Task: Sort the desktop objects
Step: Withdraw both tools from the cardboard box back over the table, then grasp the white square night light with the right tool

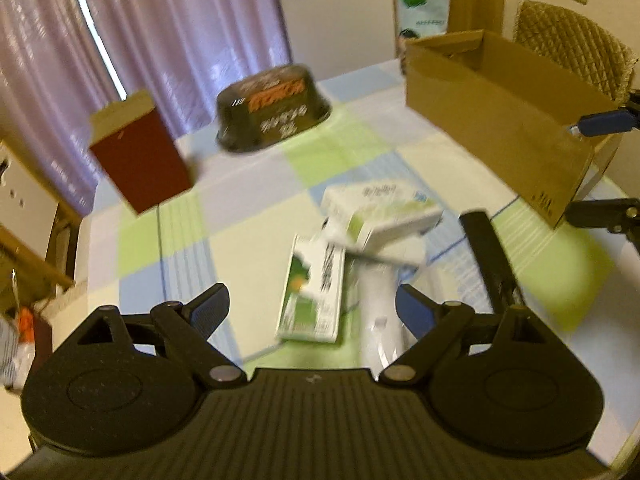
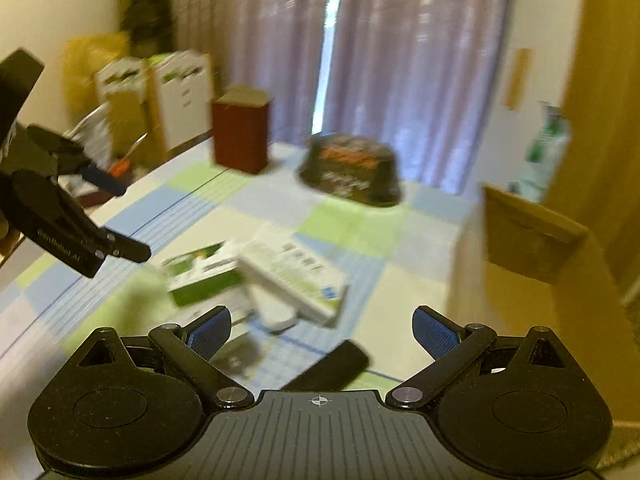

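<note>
My left gripper (image 1: 312,306) hangs with its jaws spread wide and empty, and so does my right gripper (image 2: 322,330). Ahead of and between my left jaws a pile of green-and-white cardboard cartons (image 1: 348,256) lies on the checked-cloth surface (image 1: 248,196); how many is hard to count through the blur. A black bar-shaped object (image 1: 490,258) lies just right of them. Farther ahead stand a dark red box (image 1: 140,158), a black bowl-shaped container (image 1: 272,108) and, to the right, an open brown cardboard box (image 1: 496,120).

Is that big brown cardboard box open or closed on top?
Open: the brown cardboard box has its flap raised, baring the inner walls. Whether anything lies inside, I cannot tell.
</note>
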The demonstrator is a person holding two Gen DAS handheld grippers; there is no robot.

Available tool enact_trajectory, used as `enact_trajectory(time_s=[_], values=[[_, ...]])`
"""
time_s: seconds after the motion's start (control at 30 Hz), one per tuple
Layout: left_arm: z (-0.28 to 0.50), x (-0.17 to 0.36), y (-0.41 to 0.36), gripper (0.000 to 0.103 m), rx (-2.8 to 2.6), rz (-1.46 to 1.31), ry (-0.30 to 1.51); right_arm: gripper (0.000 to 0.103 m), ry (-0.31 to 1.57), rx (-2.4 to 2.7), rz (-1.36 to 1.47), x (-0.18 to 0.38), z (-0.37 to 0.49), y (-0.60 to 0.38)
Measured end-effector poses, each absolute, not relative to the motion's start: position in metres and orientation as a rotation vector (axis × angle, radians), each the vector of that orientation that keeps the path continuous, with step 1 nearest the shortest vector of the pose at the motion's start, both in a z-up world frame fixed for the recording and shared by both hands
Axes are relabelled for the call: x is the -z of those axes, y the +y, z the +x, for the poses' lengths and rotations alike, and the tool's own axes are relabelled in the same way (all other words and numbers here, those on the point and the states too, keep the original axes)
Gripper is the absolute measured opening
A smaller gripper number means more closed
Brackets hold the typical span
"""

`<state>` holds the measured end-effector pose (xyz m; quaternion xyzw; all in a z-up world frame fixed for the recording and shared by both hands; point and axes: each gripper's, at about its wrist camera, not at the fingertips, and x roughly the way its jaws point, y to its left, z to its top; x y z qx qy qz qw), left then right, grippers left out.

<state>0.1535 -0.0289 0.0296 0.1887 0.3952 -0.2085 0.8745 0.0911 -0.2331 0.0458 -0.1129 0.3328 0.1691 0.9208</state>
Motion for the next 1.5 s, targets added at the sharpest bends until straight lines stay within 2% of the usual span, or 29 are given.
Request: enact_trajectory(time_s=[0.8, 1.37, 1.4, 1.43, 1.5], values=[[0.116, 0.016, 0.006, 0.088, 0.375, 0.331, 0.924, 0.099, 0.876, -0.725, -0.563, 0.045, 0.142, -0.152], [0.117, 0.034, 0.014, 0.088, 0.364, 0.289, 0.970, 0.099, 0.926, -0.807, -0.613, 0.066, 0.168, -0.140], [0.118, 0.035, 0.014, 0.088, 0.363, 0.288, 0.972, 0.092, 0.931, -0.812, -0.614, 0.066, 0.169, -0.140], [0.118, 0.036, 0.014, 0.088, 0.363, 0.287, 0.974, 0.081, 0.938, -0.817, -0.616, 0.067, 0.170, -0.140], [0.118, 0.037, 0.014, 0.088, 0.363, 0.284, 0.977, 0.079, 0.946, -0.816, -0.623, 0.068, 0.171, -0.140]])
